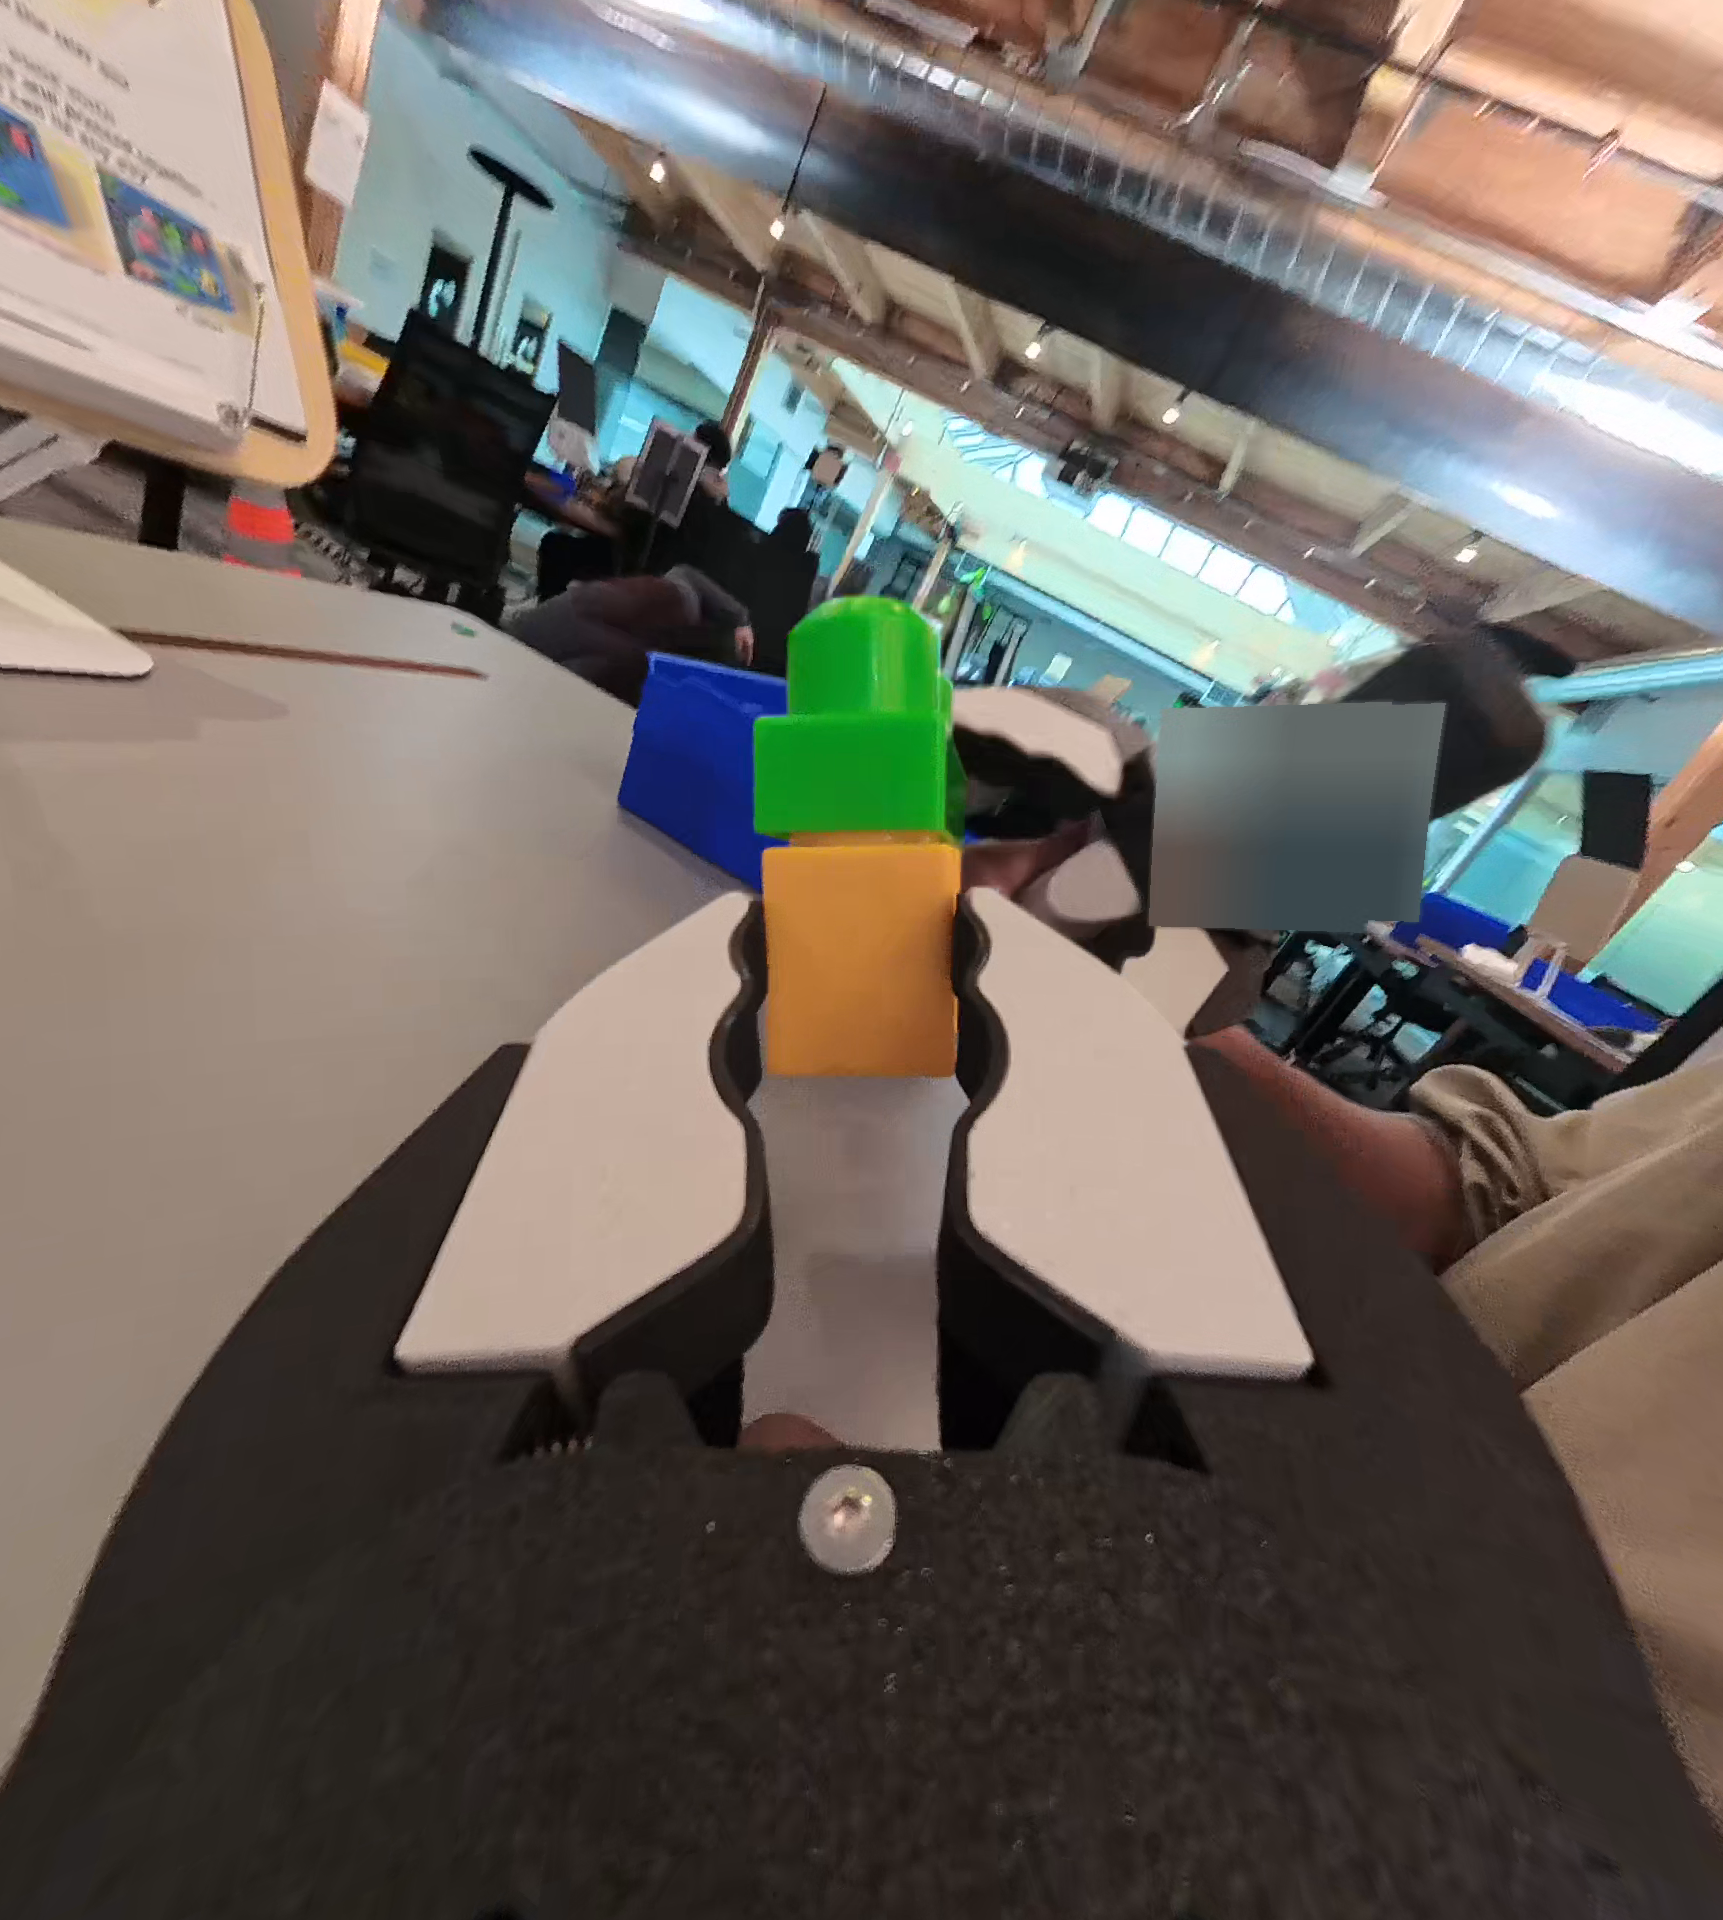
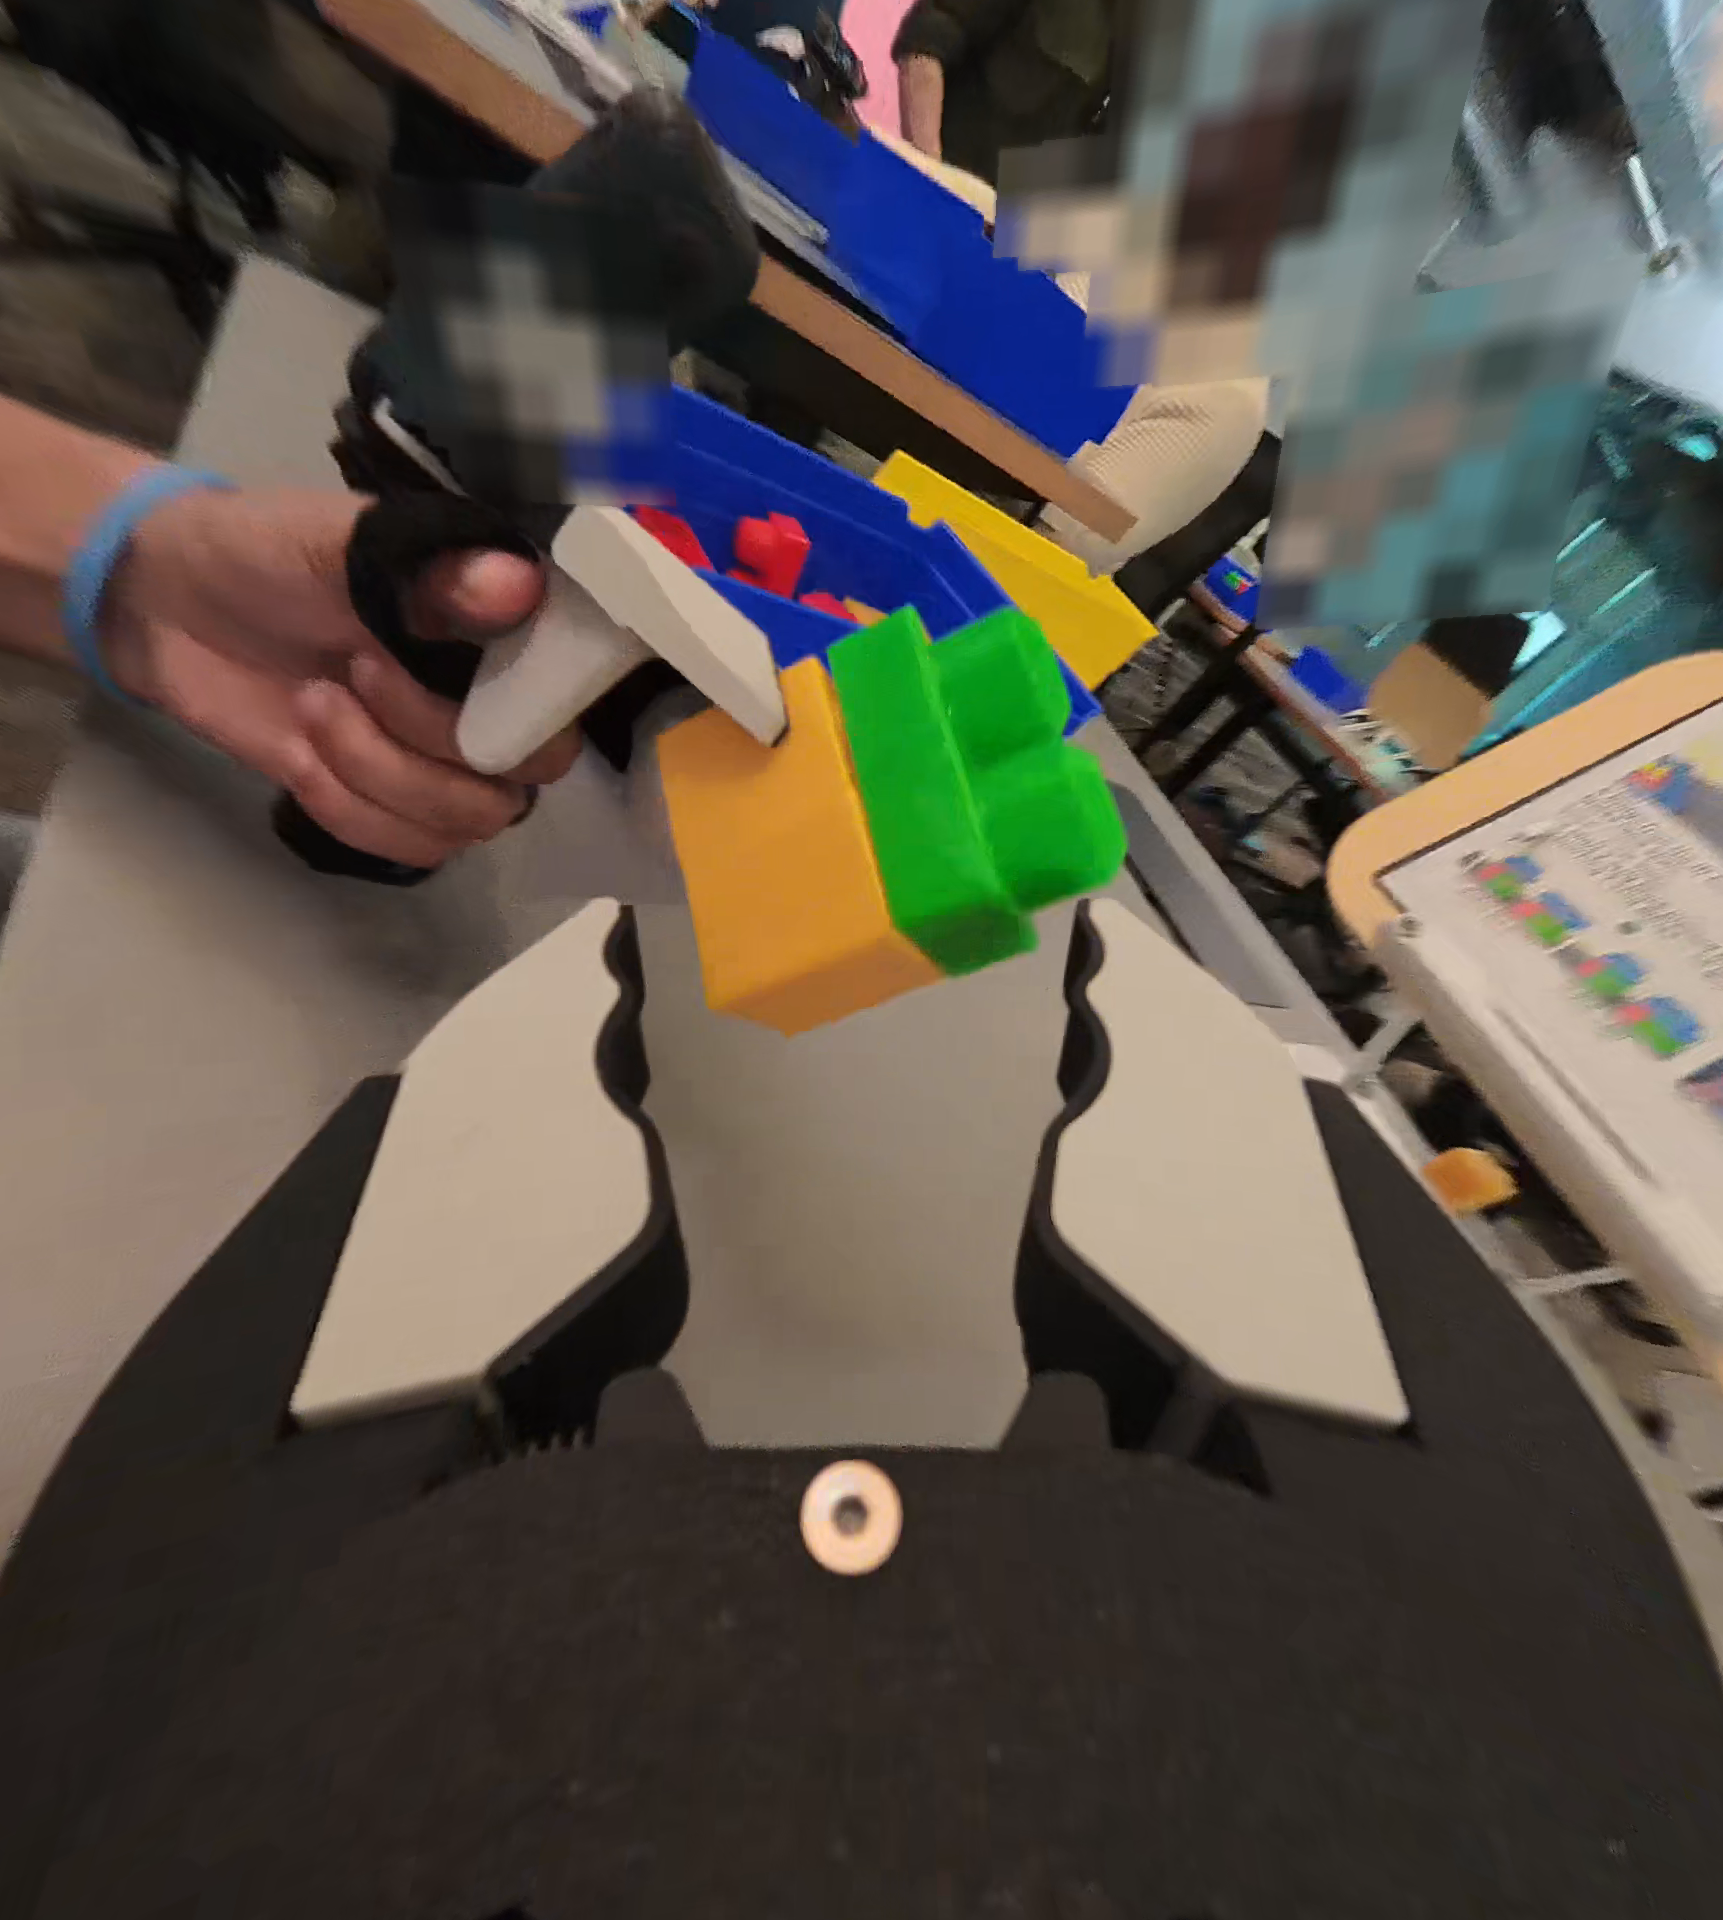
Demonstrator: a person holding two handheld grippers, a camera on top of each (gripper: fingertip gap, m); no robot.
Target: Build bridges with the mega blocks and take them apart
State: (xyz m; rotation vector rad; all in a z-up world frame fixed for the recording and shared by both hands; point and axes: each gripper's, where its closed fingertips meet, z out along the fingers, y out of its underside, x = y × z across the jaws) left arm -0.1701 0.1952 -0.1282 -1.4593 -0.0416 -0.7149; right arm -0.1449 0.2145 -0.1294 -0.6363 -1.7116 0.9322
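- The yellow block (image 1: 857, 956), capped by the green block (image 1: 852, 727), is clamped in the left gripper (image 1: 857, 961) and held above the table (image 1: 213, 935).
- The right gripper (image 2: 852, 966) is spread wide and empty just beside the green block, probably so it can be pulled off.

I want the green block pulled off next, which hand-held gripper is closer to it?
Left hand-held gripper: clamped on the yellow block under the green block. Right hand-held gripper is open, just short.
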